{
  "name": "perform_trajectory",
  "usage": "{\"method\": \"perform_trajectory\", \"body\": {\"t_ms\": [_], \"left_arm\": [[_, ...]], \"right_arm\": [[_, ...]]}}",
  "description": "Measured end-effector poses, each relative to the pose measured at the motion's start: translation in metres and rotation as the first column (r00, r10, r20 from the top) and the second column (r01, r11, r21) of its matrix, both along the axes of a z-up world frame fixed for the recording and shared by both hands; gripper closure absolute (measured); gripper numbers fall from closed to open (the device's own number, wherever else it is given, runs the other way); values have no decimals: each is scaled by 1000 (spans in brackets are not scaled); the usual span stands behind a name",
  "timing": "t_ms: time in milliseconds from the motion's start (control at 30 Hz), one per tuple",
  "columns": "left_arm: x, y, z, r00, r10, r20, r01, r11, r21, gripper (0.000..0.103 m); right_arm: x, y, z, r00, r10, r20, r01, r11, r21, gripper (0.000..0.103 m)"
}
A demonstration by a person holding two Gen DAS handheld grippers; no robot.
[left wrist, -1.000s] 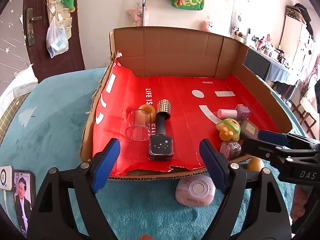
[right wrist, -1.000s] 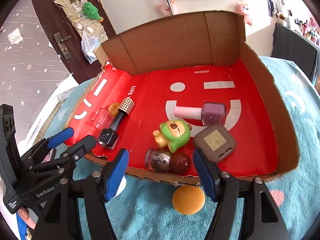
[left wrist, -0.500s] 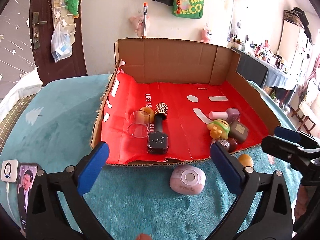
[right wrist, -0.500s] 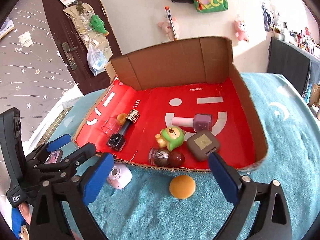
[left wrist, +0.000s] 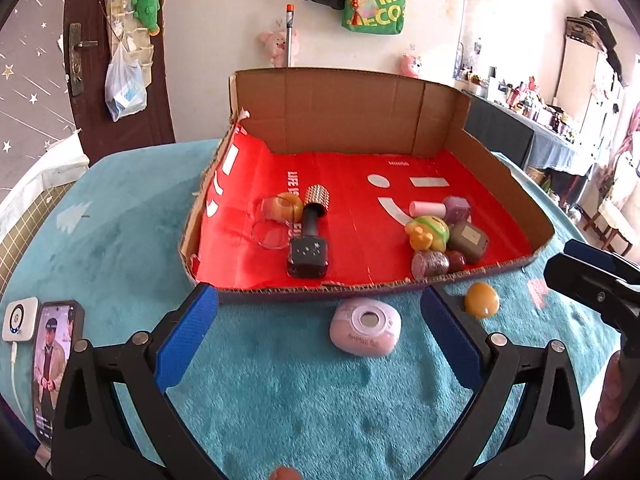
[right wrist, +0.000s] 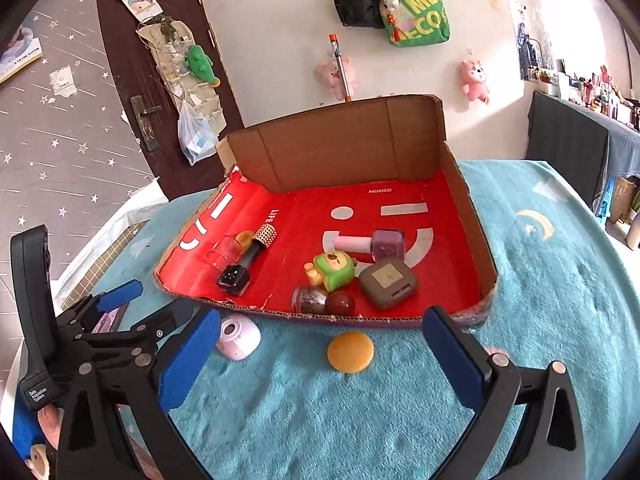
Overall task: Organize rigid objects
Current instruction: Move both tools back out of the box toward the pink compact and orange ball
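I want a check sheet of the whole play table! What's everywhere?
Surface: teal blanket, fluffy.
Job's things: cardboard tray holds black polish bottle, green toy, brown case; pink gadget and orange disc lie outside it.
Clutter: phone, screen lit.
Grippers: left gripper and right gripper open, both empty, jaws just widened.
Cables: white lead beside phone.
Surroundings: brown door, green bag.

Right gripper (right wrist: 320, 344) jaws spread wide, just opened further, nothing between pads. Orange disc (right wrist: 351, 351) and pink gadget (right wrist: 238, 336) on teal cloth (right wrist: 560, 280), just outside cardboard tray (right wrist: 472, 216). Left gripper (right wrist: 142, 300) at lower left.
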State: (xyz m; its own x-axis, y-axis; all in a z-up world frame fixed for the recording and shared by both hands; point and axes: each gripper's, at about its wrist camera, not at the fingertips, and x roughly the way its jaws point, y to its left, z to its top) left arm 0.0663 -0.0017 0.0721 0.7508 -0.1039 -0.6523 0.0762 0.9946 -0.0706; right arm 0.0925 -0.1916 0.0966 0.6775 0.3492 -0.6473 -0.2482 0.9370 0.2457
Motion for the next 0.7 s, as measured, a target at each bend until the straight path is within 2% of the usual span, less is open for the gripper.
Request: {"method": "perform_trajectory", "body": {"t_ms": [500,700], "left_arm": [[-3,-2,-30,993,-46,-111,40,998,-55,0],[2,-5,-42,987,-44,-153,38,998,-42,0]], "right_arm": [[-6,0,-26,999,-24,-43,21,997,-72,0],[-3,4,-38,997,-29,-68,22,994,-111,11]]}}
